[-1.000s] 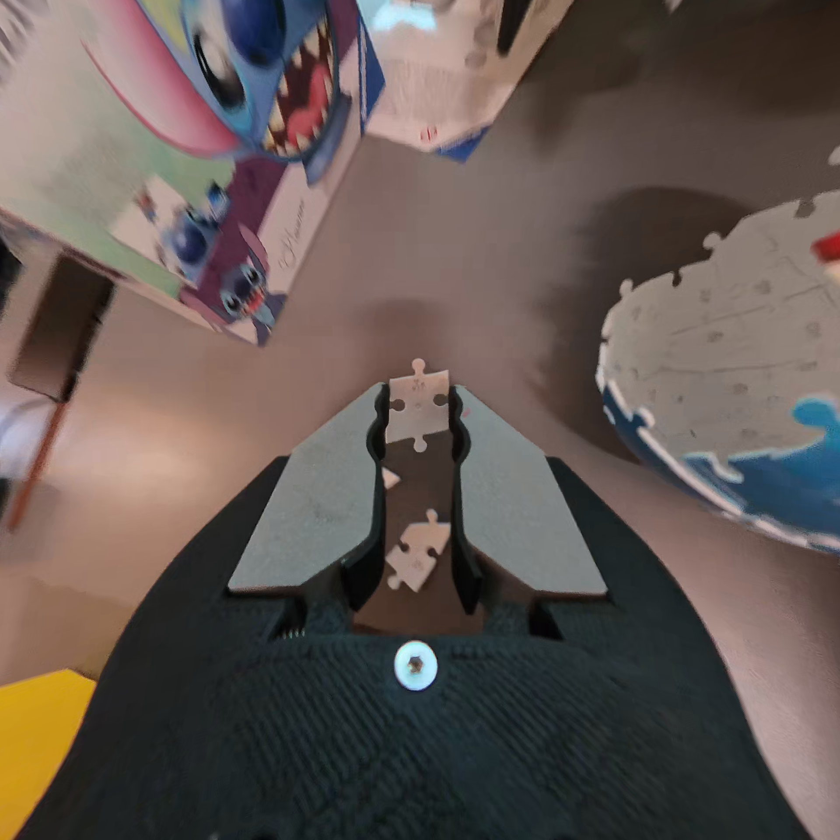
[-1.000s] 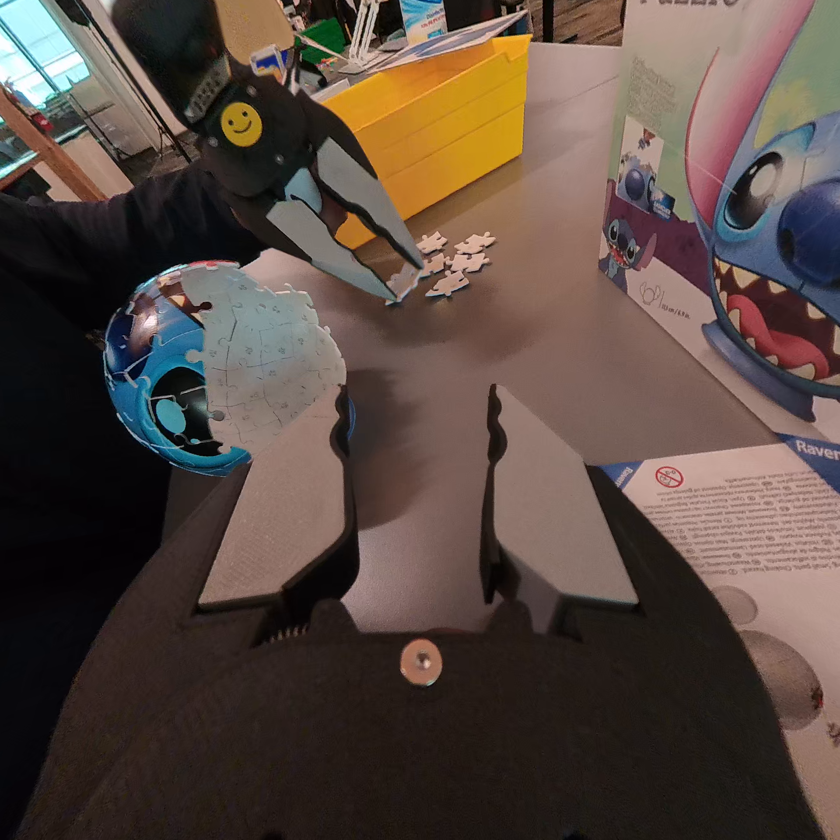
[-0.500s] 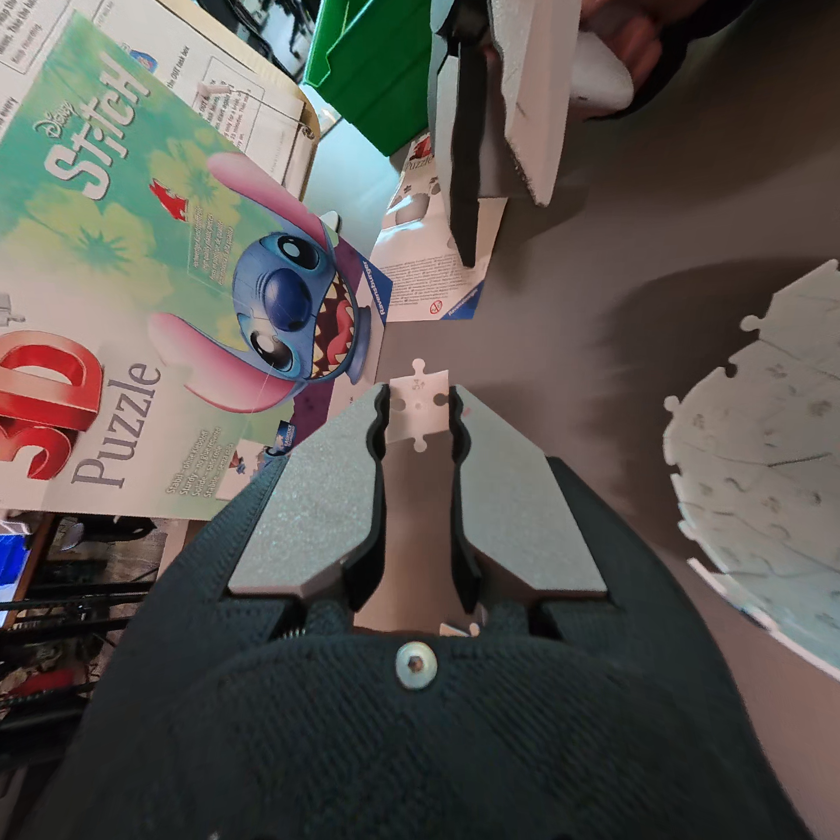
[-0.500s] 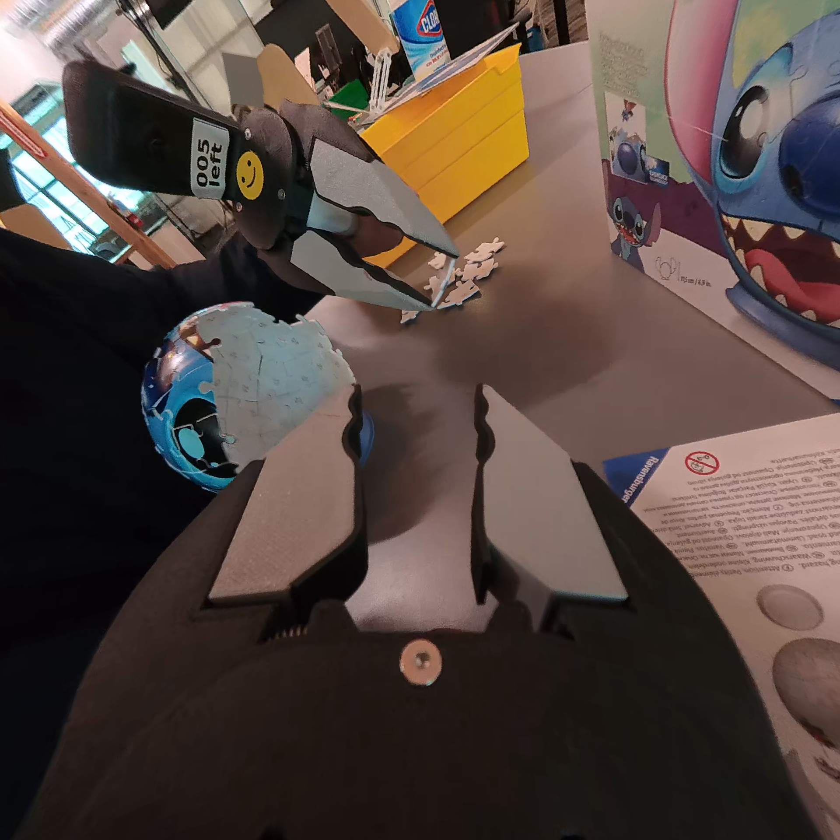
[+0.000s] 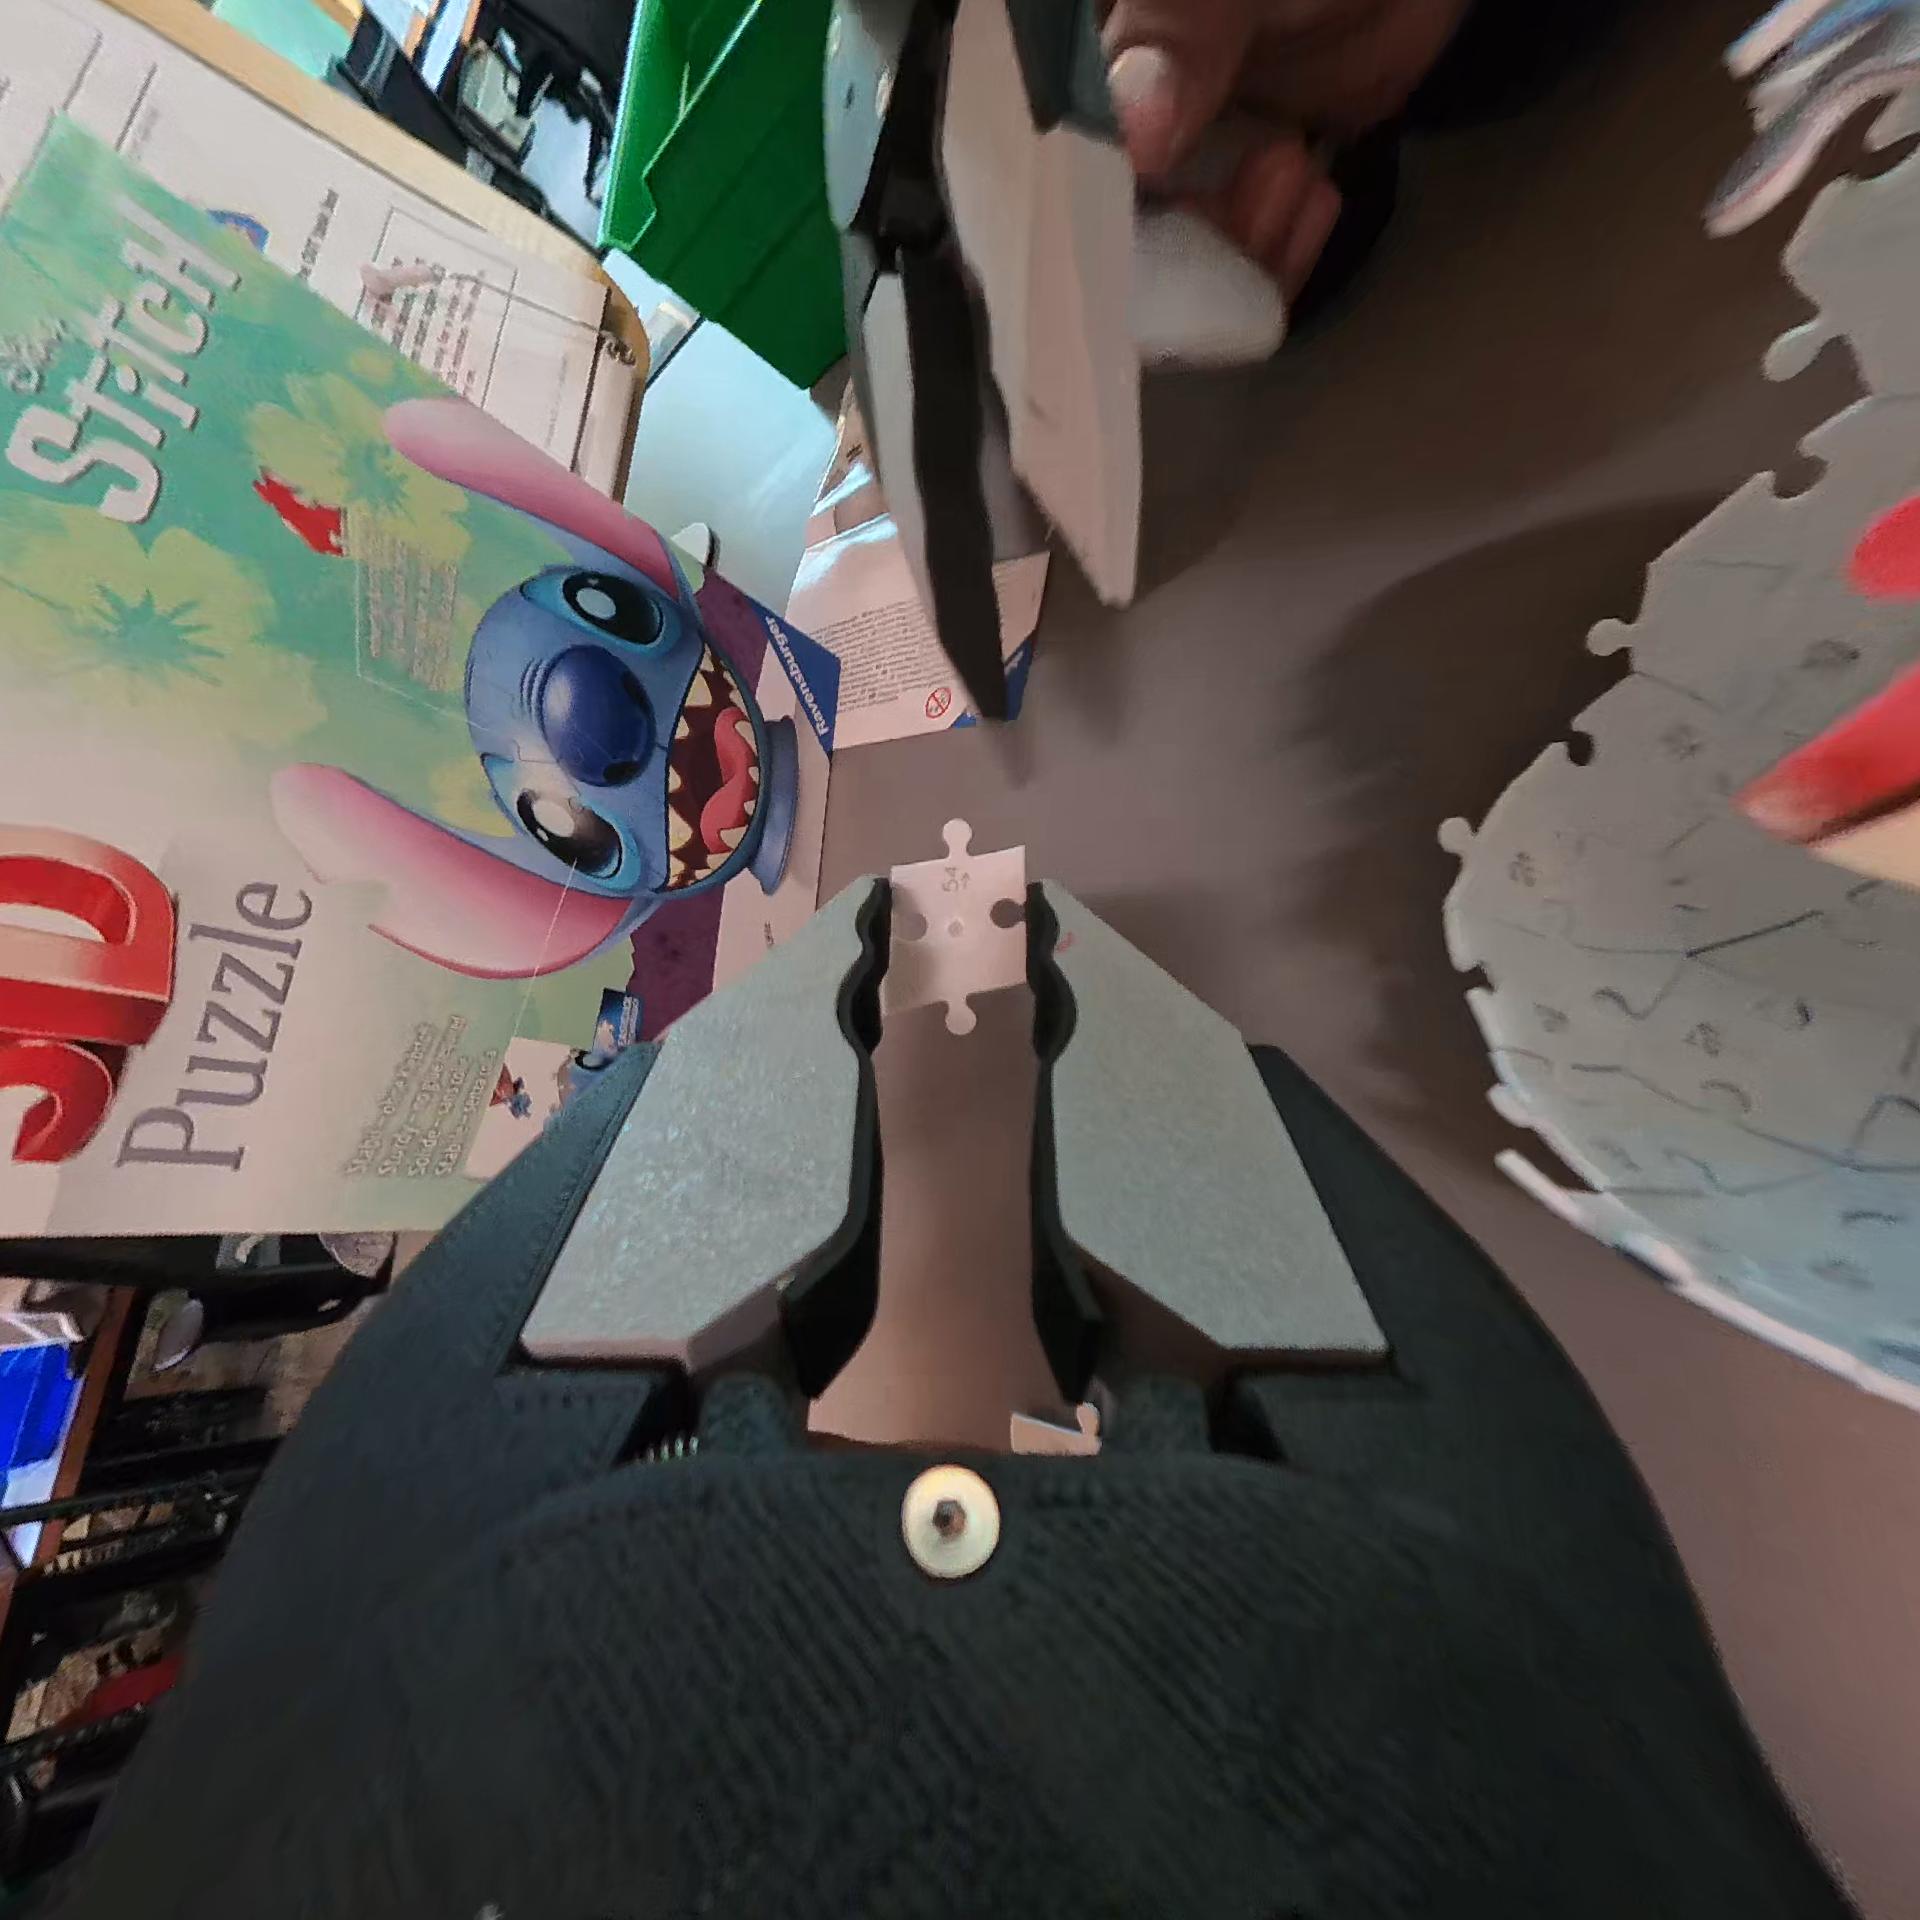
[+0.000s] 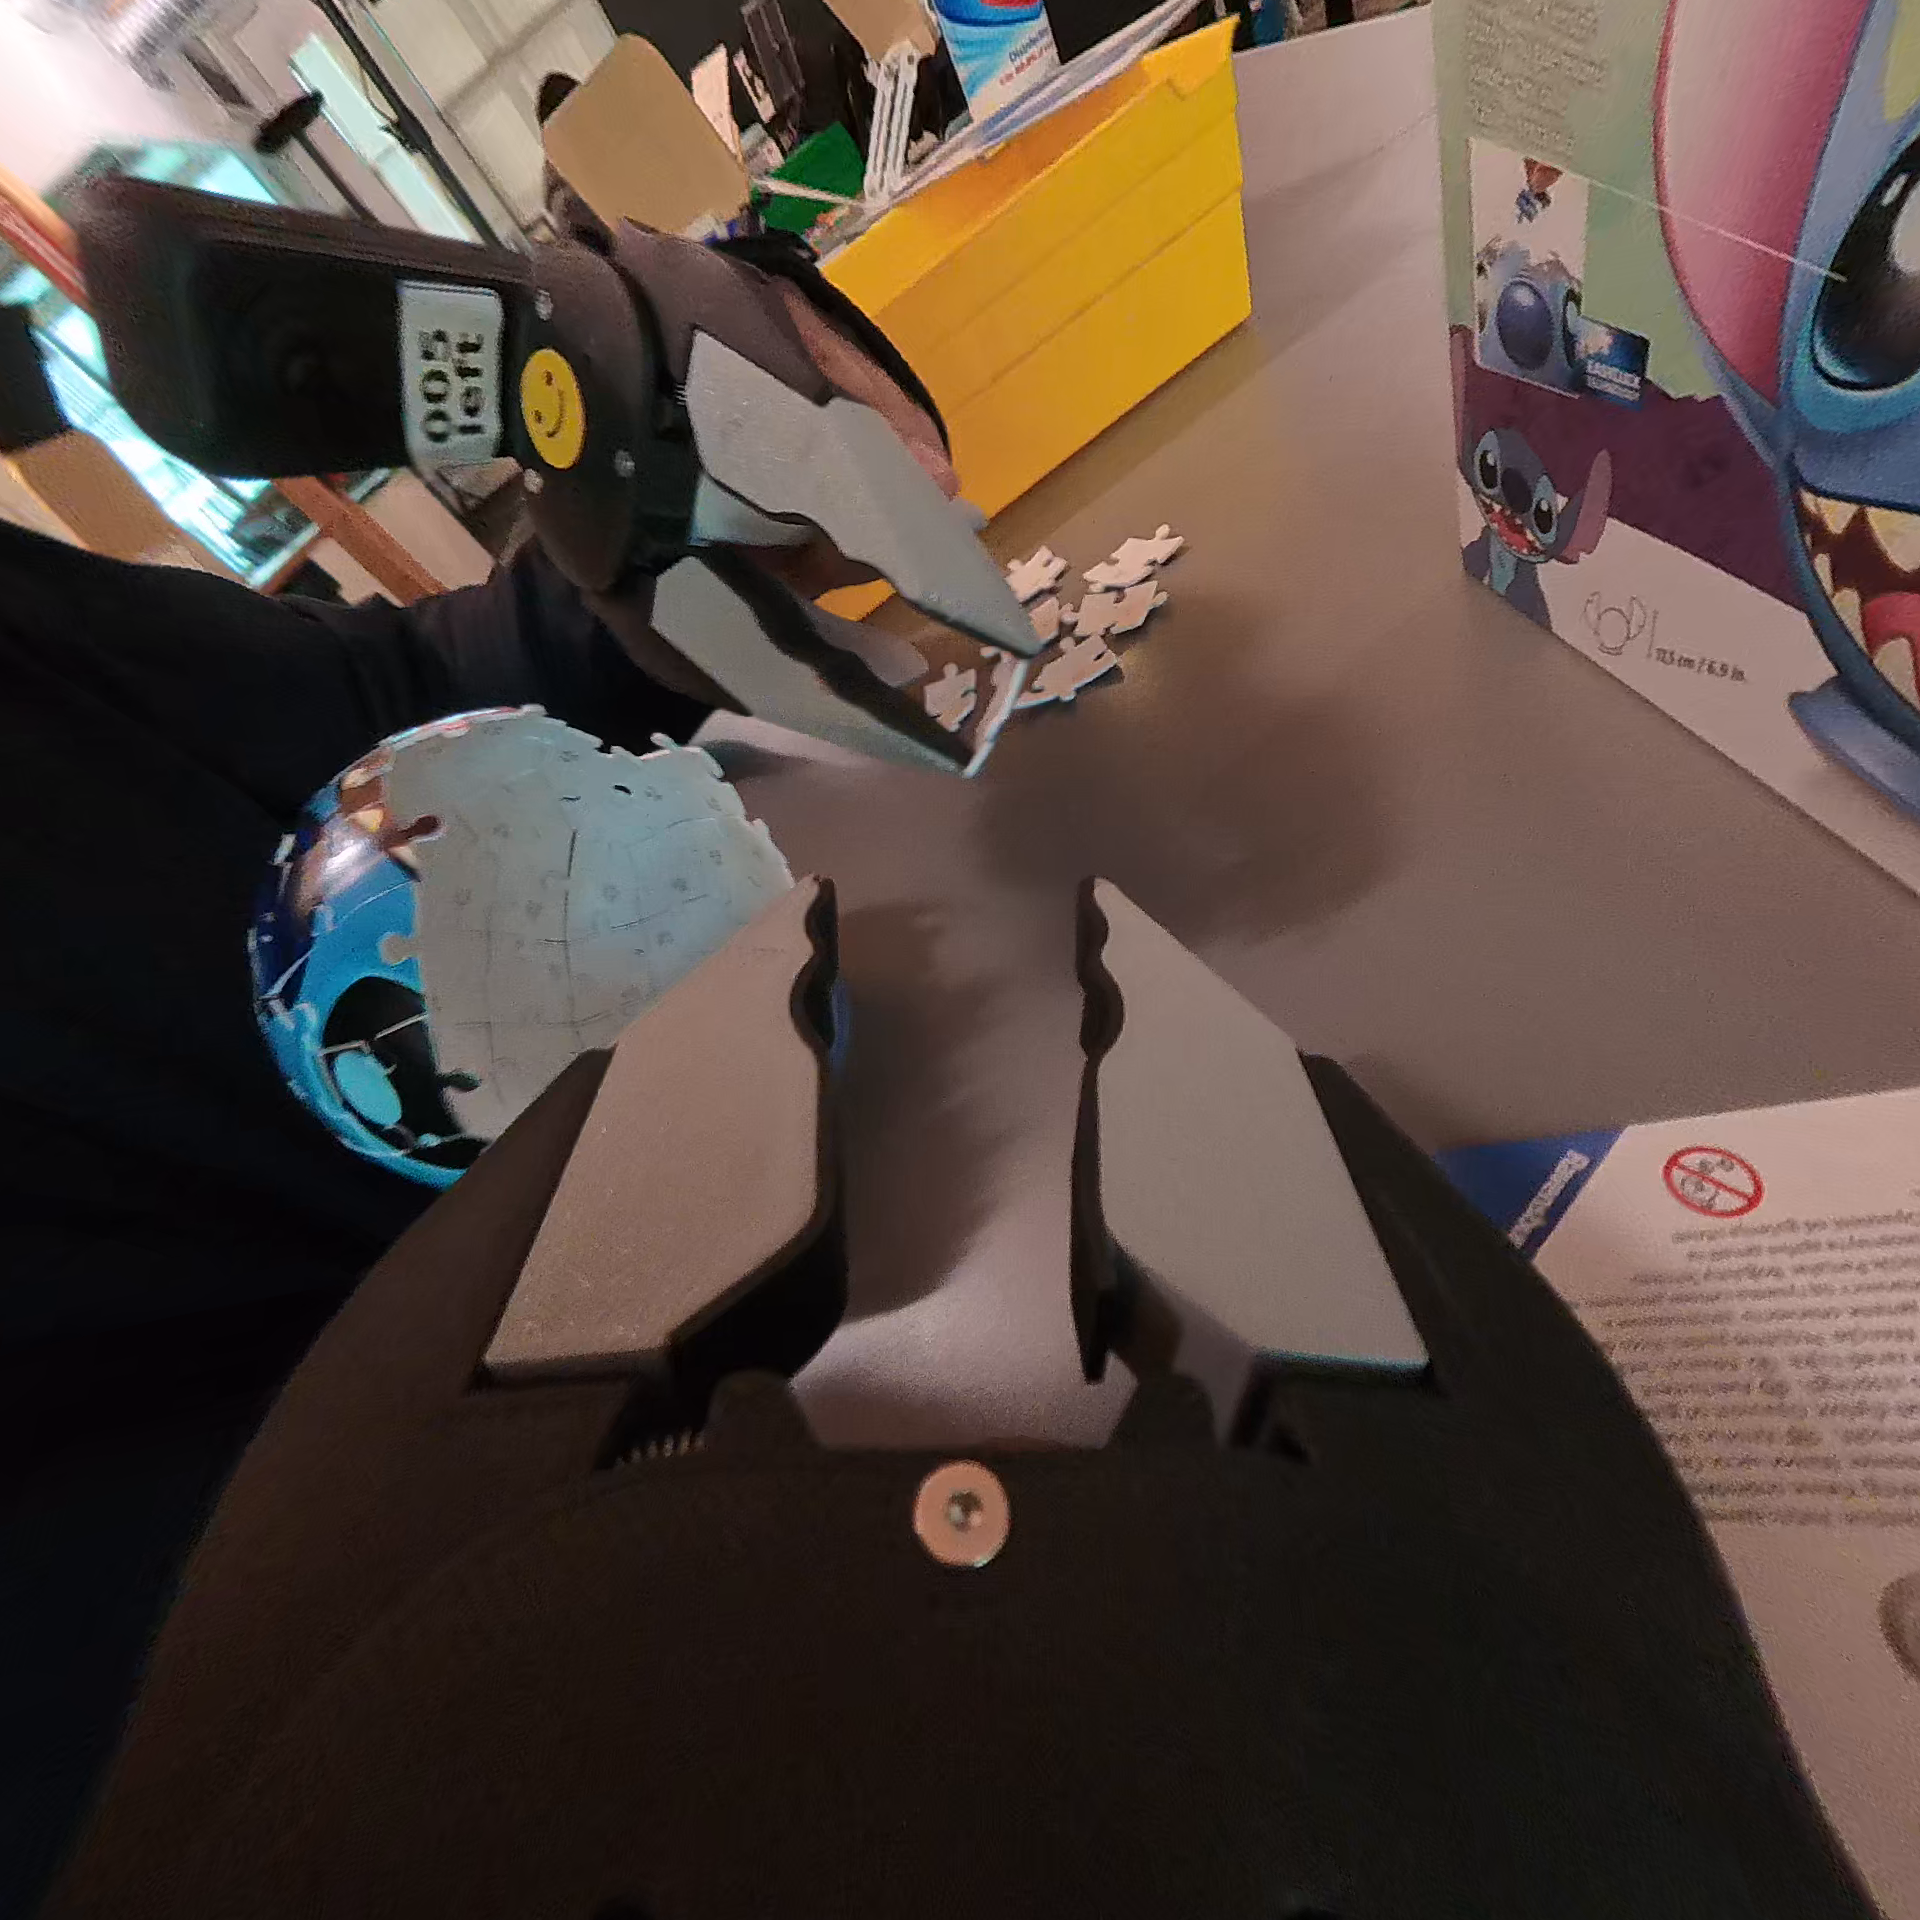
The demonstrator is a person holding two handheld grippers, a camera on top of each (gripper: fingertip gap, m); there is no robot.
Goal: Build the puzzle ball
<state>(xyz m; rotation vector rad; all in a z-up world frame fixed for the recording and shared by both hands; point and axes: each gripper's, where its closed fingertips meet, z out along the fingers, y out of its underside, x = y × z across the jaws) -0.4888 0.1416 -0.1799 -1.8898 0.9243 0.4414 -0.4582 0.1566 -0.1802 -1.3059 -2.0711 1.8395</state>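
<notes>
A: Left gripper (image 5: 958, 914)?
B: Jaws clamped on a white flat puzzle piece (image 5: 956, 928), above the grey counter (image 6: 1351, 831).
A: Right gripper (image 6: 956, 935)?
B: Jaws apart, empty, beside the half-built blue-and-white puzzle ball (image 6: 499, 935).

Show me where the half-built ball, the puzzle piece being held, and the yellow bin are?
ball (image 6: 582, 914): right wrist view, on its pale inner shell.
puzzle piece (image 5: 961, 935): left wrist view, on its white middle, between the fingers.
yellow bin (image 6: 1081, 281): right wrist view, on its front wall.
</notes>
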